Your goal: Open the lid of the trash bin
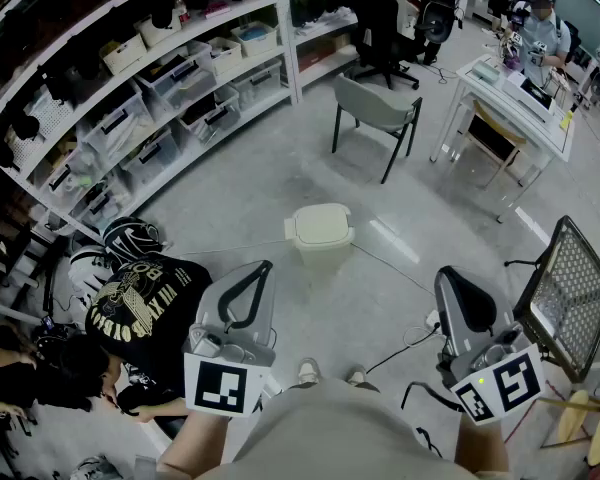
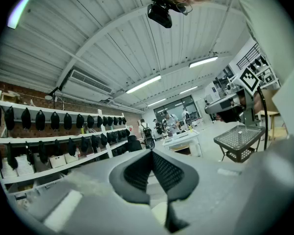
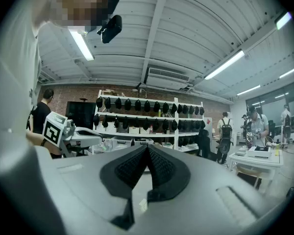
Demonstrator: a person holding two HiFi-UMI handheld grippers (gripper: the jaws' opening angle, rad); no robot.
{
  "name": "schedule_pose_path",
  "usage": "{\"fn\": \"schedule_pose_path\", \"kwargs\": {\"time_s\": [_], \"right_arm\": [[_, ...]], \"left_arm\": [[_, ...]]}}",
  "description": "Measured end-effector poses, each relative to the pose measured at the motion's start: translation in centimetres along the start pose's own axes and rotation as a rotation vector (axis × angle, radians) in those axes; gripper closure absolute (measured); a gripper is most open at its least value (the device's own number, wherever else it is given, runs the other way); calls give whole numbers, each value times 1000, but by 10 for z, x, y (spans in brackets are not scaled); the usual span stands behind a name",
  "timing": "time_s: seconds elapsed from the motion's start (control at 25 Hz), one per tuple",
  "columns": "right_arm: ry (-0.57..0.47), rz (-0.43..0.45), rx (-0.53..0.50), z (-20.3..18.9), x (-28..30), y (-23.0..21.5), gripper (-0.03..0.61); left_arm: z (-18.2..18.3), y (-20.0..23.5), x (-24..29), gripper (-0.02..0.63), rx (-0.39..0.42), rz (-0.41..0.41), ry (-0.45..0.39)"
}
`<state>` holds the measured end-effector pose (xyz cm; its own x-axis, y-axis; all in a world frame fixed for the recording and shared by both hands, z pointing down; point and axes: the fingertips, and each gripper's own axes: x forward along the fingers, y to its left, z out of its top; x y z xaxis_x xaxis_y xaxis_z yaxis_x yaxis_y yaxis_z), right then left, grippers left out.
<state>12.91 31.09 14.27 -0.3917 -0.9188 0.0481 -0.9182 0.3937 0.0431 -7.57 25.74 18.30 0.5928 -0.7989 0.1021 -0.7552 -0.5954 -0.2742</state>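
Left gripper (image 1: 266, 266) at 7 o'clock, right gripper (image 1: 446, 274) at 5, both tilted upward, jaws together and empty, trash bin (image 1: 321, 230) in head view only

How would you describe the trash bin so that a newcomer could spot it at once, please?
Start from the long white shelving along the left of the room and look out onto the open grey floor. In front of the grey chair, nearer the camera, stands the trash bin. It is the only small, pale cream box standing alone there, its lid shut.
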Motion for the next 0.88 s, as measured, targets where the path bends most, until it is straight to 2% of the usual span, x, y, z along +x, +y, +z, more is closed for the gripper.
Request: {"fn": "schedule_pose_path", "kwargs": {"time_s": [0.24, 0.6, 0.88], "right_arm": [[9, 1, 23, -3, 21, 4, 575], [30, 9, 28, -13, 55, 20, 575], [62, -28, 11, -22, 71, 30, 575]], "left_arm": [[-6, 16, 6, 611, 13, -7, -5], [-27, 48, 6, 612, -16, 0, 6], [-45, 74, 2, 611, -17, -7, 6]]}}
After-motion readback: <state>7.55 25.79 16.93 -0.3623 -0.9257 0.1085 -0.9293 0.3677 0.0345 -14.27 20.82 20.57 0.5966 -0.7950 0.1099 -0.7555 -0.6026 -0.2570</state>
